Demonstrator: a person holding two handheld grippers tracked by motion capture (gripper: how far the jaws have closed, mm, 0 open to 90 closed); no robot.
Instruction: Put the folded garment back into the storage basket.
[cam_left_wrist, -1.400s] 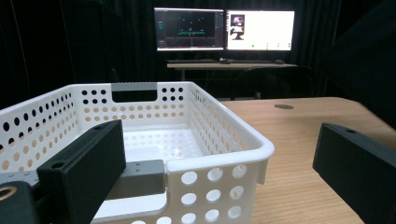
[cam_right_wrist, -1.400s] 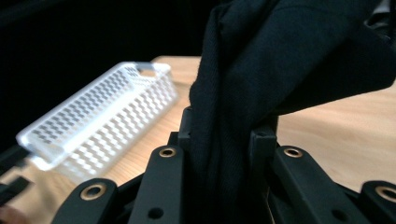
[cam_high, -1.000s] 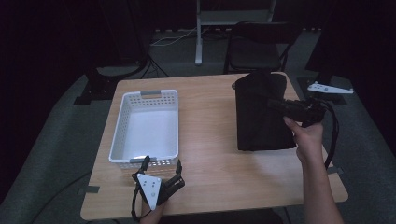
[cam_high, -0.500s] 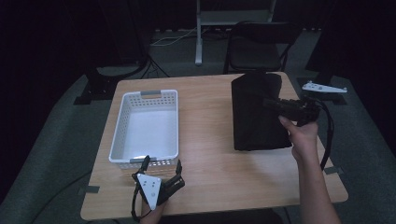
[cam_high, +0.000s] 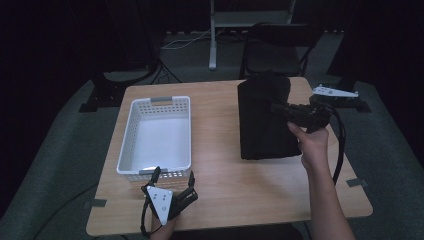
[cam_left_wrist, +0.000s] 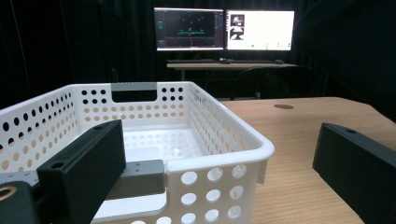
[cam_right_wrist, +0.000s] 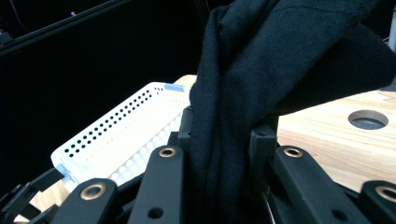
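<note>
The right tool (cam_high: 280, 108) is clamped on a black cloth (cam_high: 262, 120). In the right gripper view its jaws press a bunched fold of the cloth (cam_right_wrist: 261, 70) from both sides, and the fabric rises from them in a dark, tilted drape. In the high view the tool reaches in from the right at the end of the right hand (cam_high: 314, 145), its tip over the cloth's upper right part. Part of the cloth is lifted; the rest lies on the right half of the tabletop (cam_high: 225, 170), reaching almost to the far edge.

The left tool (cam_high: 172, 192) sits at the near edge of the tabletop, pointing at a white basket (cam_high: 127, 150). Its jaws stand wide apart with nothing between them. In the left gripper view the left jaw overlaps the basket's (cam_left_wrist: 224, 135) near corner while the right one is above bare wood; whether either touches anything cannot be told.

The basket lies on the left half of the tabletop, well apart from the cloth, with a grey handle at each short end. Beyond the far edge stands a dark chair (cam_high: 280, 47). The left gripper view shows two lit monitors (cam_left_wrist: 224, 29) on a desk farther back.
</note>
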